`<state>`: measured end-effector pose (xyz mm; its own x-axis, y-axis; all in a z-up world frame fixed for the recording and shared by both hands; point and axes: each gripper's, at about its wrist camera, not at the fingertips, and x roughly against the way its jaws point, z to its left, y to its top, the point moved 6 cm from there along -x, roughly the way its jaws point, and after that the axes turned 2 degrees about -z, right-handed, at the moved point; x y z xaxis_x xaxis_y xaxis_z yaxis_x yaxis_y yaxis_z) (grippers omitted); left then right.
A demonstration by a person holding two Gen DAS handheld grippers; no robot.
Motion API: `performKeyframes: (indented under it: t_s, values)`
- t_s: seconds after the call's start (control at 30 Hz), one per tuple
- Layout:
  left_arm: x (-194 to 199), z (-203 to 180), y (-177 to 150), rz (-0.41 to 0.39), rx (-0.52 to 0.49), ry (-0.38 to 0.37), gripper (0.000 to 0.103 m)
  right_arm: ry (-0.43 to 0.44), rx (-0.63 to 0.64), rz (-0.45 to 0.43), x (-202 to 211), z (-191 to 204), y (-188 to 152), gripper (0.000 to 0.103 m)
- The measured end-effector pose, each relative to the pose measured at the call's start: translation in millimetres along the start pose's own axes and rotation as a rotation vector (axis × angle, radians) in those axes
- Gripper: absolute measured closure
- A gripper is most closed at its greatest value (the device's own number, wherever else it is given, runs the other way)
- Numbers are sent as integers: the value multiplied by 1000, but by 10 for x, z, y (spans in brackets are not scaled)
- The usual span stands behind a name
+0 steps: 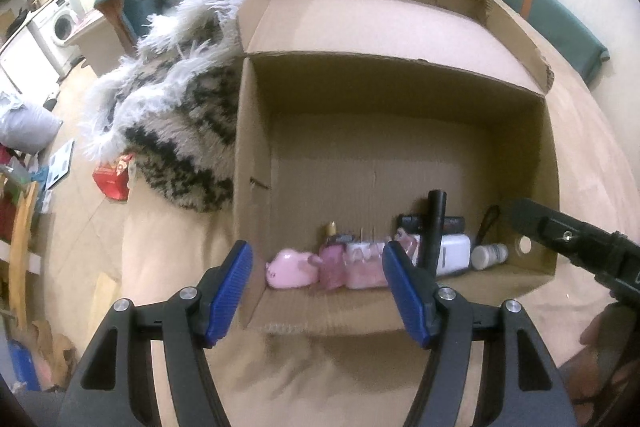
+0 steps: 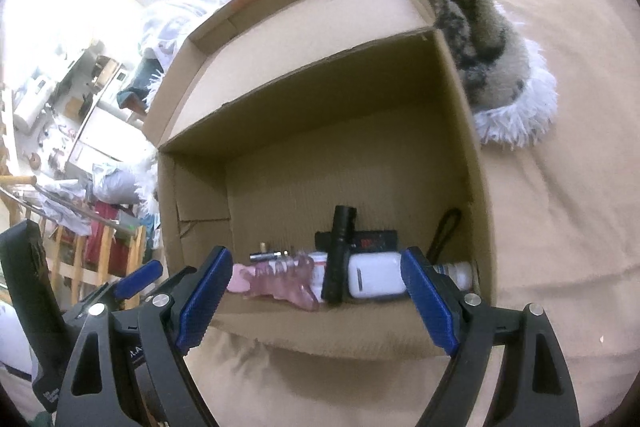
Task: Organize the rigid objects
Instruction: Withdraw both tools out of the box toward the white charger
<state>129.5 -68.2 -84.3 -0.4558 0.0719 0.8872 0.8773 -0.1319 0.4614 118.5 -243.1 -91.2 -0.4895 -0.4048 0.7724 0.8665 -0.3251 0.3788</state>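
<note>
We see an open cardboard box (image 1: 256,155) on the bed, small pink, white and black items along its near wall; left tongs (image 1: 318,293) and right tongs (image 2: 316,301) spread, empty.

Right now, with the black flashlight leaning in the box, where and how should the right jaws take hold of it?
Probably the upper barrel of the black flashlight, reached from above through the open top of the cardboard box. It stands tilted with its top end free, while the white case and pink items crowd its lower part. The right gripper is open and empty.
</note>
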Motion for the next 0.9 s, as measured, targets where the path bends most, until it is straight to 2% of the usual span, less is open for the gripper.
performKeyframes:
  t_s: [0.4, 0.63, 0.9]
  values:
    - [145, 146, -378, 33, 36, 5, 38, -19, -22, 18, 135, -99, -330, 12]
    - [84, 221, -613, 69, 75, 6, 38, -49, -31, 43, 169, -248, -534, 12]
    - [-49, 323, -708, 85, 118, 27, 38, -76, -84, 69, 185, -432, -726, 12]
